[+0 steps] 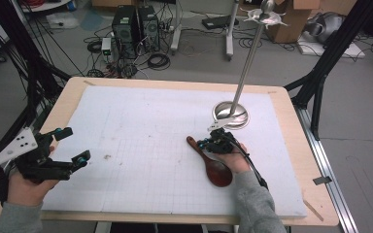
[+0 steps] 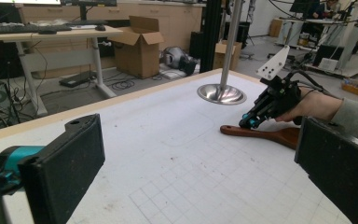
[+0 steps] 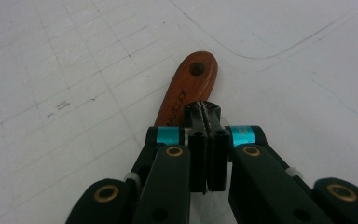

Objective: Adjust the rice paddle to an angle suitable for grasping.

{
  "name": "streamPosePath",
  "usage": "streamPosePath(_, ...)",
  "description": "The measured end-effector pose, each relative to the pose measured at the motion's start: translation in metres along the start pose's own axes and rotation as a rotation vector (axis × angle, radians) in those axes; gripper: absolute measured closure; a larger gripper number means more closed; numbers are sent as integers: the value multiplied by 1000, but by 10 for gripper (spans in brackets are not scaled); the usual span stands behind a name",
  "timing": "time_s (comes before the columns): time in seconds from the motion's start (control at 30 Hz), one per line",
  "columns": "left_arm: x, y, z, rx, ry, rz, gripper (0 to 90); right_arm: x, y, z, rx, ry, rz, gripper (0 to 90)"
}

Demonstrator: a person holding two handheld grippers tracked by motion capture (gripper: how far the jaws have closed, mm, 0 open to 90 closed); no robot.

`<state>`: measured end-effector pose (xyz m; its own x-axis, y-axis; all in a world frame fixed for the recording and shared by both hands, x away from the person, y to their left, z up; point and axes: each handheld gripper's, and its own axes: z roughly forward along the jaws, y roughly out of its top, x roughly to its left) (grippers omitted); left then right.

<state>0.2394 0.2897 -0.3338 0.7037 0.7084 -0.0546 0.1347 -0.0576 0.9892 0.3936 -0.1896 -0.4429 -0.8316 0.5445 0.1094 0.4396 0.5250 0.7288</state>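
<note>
Wood of a dark red-brown colour makes the spoon [image 1: 212, 162], which lies flat on the white gridded mat [image 1: 141, 145] right of the middle. We see a round hole near the handle's end and small letters along the handle in the right gripper view [image 3: 186, 91]. Its long axis runs diagonally: the handle points toward the far left, the bowl toward the person. The right gripper [image 1: 217, 143] sits over the handle, and its jaws are pressed together with nothing between them, beside the wood. Just behind it stands a metal stand [image 1: 231, 112] with a round base and tall pole. The left gripper [image 1: 68, 148] hovers at the mat's left edge, jaws spread wide, holding nothing.
</note>
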Motion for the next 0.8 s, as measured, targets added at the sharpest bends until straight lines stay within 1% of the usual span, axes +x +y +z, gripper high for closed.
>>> streamPosePath(0.07, 0, 0, 0, 5, 0, 1, 19, 1, 1, 1, 6, 6, -1, 898)
streamPosePath(0.1, 0, 0, 1, 4, -1, 0, 19, 4, 2, 2, 11, 5, -16, 898)
streamPosePath(0.2, 0, -1, 1, 6, -1, 0, 19, 6, 4, 3, 22, 12, -17, 898)
streamPosePath(0.27, 0, -1, 0, 6, 2, 0, 19, 9, 7, 5, 30, 19, -35, 898)
streamPosePath(0.4, 0, -1, -1, 6, 4, 0, 19, 14, 10, 8, 40, 28, -46, 898)
streamPosePath(0.6, 1, -2, -3, 7, 9, -1, 19, 22, 15, 13, 53, 48, -88, 898)
streamPosePath(0.67, 1, -2, -4, 7, 9, -3, 19, 25, 17, 15, 67, 49, -98, 898)
streamPosePath(0.73, 1, -2, -5, 6, 11, -3, 19, 28, 19, 16, 73, 67, -111, 898)
streamPosePath(0.77, 1, -2, -5, 6, 11, -3, 19, 28, 19, 16, 73, 67, -111, 898)
streamPosePath(0.8, 1, -2, -5, 6, 13, -2, 19, 30, 20, 18, 77, 74, -123, 898)
